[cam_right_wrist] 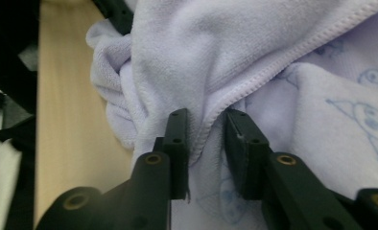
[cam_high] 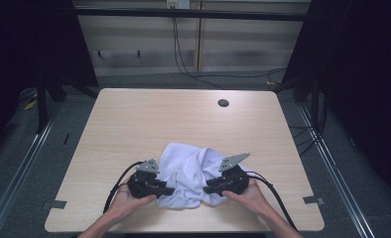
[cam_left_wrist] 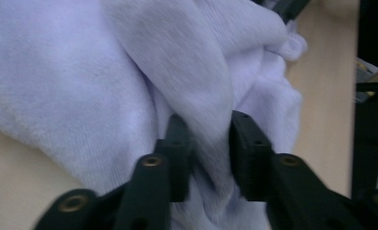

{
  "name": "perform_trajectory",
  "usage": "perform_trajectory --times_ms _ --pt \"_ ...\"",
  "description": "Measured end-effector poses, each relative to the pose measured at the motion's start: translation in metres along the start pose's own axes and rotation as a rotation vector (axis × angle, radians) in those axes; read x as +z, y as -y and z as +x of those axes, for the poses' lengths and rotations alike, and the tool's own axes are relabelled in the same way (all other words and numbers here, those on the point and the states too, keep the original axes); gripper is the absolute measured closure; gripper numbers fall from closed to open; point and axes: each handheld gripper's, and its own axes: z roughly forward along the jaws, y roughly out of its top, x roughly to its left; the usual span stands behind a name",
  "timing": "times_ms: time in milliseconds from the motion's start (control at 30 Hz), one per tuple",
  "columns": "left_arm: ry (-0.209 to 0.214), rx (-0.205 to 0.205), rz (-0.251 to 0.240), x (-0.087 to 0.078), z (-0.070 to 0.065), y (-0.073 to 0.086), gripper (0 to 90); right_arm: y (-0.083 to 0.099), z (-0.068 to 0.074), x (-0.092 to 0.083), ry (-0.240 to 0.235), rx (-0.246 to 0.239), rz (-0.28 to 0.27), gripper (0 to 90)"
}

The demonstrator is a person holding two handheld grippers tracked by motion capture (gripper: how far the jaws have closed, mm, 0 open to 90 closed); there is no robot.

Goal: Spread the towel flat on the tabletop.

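Note:
A crumpled white cloth (cam_high: 187, 173) with faint blue drawings lies near the table's front edge. My left gripper (cam_high: 166, 190) comes at it from the left. In the left gripper view a thick fold of the cloth (cam_left_wrist: 211, 124) fills the gap between the jaws and touches both pads. My right gripper (cam_high: 208, 189) is at the cloth's right side. In the right gripper view a stitched hem (cam_right_wrist: 211, 120) runs between the parted jaws, lying against one pad with a dark gap to the other. A hand holds each gripper.
The light wooden table (cam_high: 149, 119) stretches bare beyond the cloth, with a round cable hole (cam_high: 223, 103) at the far right. Black cables trail from both grippers toward the front edge. Dark frames stand at both sides of the table.

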Motion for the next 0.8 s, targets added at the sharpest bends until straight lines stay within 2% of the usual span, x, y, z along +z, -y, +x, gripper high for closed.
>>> perform_trajectory --times_ms 67,100,133,167,233,267,300,333,367,400,467,533,567,600,633,700,733,800 --pt "0.005 0.013 -0.003 -0.007 -0.008 0.004 56.6 0.005 0.005 -0.009 -0.004 0.026 -0.024 61.7" --pt "0.012 0.001 -0.04 -0.015 -0.01 0.004 52.9 0.006 0.008 -0.014 -0.001 0.021 -0.029 61.1" --pt "0.011 0.002 -0.068 -0.019 -0.01 0.003 50.5 0.006 0.012 -0.026 0.011 0.015 -0.057 60.7" --pt "0.007 0.005 -0.099 -0.025 -0.009 0.0 50.5 0.006 0.012 -0.026 0.011 0.015 -0.057 60.7" --pt "-0.017 -0.003 -0.158 -0.033 -0.004 -0.009 47.1 0.005 0.01 -0.039 0.047 0.023 -0.088 61.5" --pt "-0.053 -0.009 -0.179 -0.036 -0.001 -0.018 44.6 0.005 0.006 -0.044 0.071 0.041 -0.097 62.0" --pt "-0.072 -0.021 -0.194 -0.037 0.001 -0.025 40.8 0.005 0.0 -0.049 0.1 0.059 -0.111 61.5" --pt "-0.07 -0.024 -0.222 -0.036 0.005 -0.038 40.8 0.004 -0.007 -0.053 0.123 0.076 -0.127 61.5" --pt "-0.07 -0.024 -0.222 -0.036 0.005 -0.038 41.0 0.004 -0.007 -0.053 0.123 0.076 -0.127 61.5" --pt "-0.082 -0.01 -0.22 -0.033 0.007 -0.045 41.1 0.002 -0.015 -0.05 0.143 0.078 -0.121 59.0" --pt "-0.074 -0.017 -0.187 -0.018 0.018 -0.059 41.1 0.002 -0.018 -0.046 0.149 0.08 -0.113 56.8" --pt "-0.064 -0.031 -0.18 -0.003 0.024 -0.064 41.0 0.002 -0.022 -0.038 0.156 0.089 -0.099 53.9" --pt "-0.037 -0.04 -0.167 0.008 0.026 -0.065 40.5 0.002 -0.023 -0.034 0.151 0.087 -0.095 52.9" --pt "-0.032 -0.041 -0.132 0.023 0.025 -0.064 36.1 0.004 -0.022 -0.028 0.179 0.072 -0.058 51.0" --pt "-0.032 -0.041 -0.132 0.023 0.025 -0.064 34.9 0.005 -0.022 -0.027 0.181 0.071 -0.048 51.0" --pt "-0.034 -0.022 -0.081 0.037 0.024 -0.06 34.8 0.007 -0.022 -0.025 0.182 0.078 -0.042 51.0" --pt "-0.014 -0.037 -0.086 0.041 0.022 -0.056 34.3 0.011 -0.022 -0.022 0.184 0.081 -0.024 52.5" --pt "-0.03 -0.029 -0.081 0.043 0.021 -0.055 37.4 0.013 -0.022 -0.02 0.183 0.079 -0.021 55.1"
